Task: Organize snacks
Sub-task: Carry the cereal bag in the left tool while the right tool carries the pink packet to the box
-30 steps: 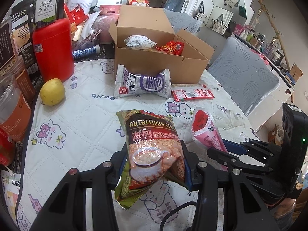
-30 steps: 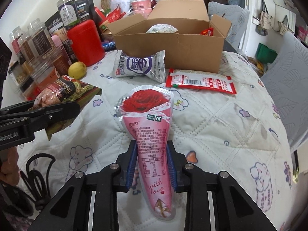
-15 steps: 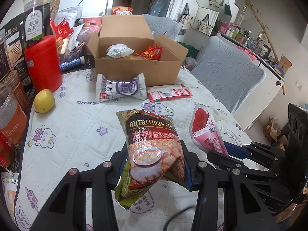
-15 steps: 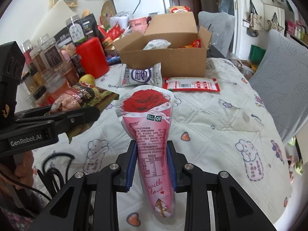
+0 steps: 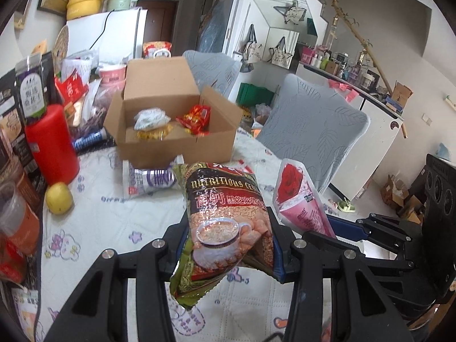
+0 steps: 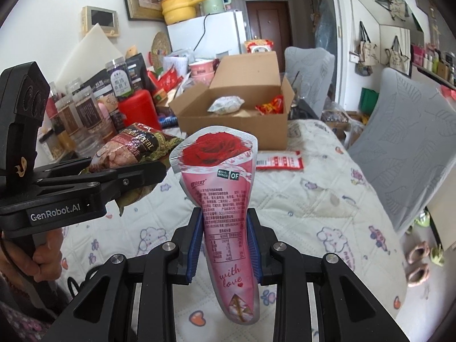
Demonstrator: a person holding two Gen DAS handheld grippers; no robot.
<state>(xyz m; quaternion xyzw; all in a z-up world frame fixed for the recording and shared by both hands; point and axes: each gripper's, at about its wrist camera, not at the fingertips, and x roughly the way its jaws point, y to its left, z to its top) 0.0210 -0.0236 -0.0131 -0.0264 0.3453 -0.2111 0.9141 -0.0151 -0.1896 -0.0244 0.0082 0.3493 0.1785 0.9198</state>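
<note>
My left gripper point(image 5: 228, 245) is shut on a green and brown cereal bag point(image 5: 225, 216), held well above the table; the bag also shows in the right wrist view point(image 6: 128, 148). My right gripper point(image 6: 225, 242) is shut on a pink cone-shaped rose packet point(image 6: 225, 199), also lifted; it shows in the left wrist view point(image 5: 299, 202) just right of the cereal bag. An open cardboard box point(image 5: 173, 114) with a few snacks inside stands at the far side of the table, also in the right wrist view point(image 6: 236, 114).
A purple-and-white snack bag point(image 5: 148, 179) and a red flat packet point(image 6: 279, 161) lie in front of the box. A red canister point(image 5: 51, 142), a lemon point(image 5: 59, 198) and jars stand at the left. Grey chairs point(image 5: 310, 131) stand right of the table.
Both grippers have risen with their packets and tilted up; the table and box now sit lower and farther off, and more of the room shows.
</note>
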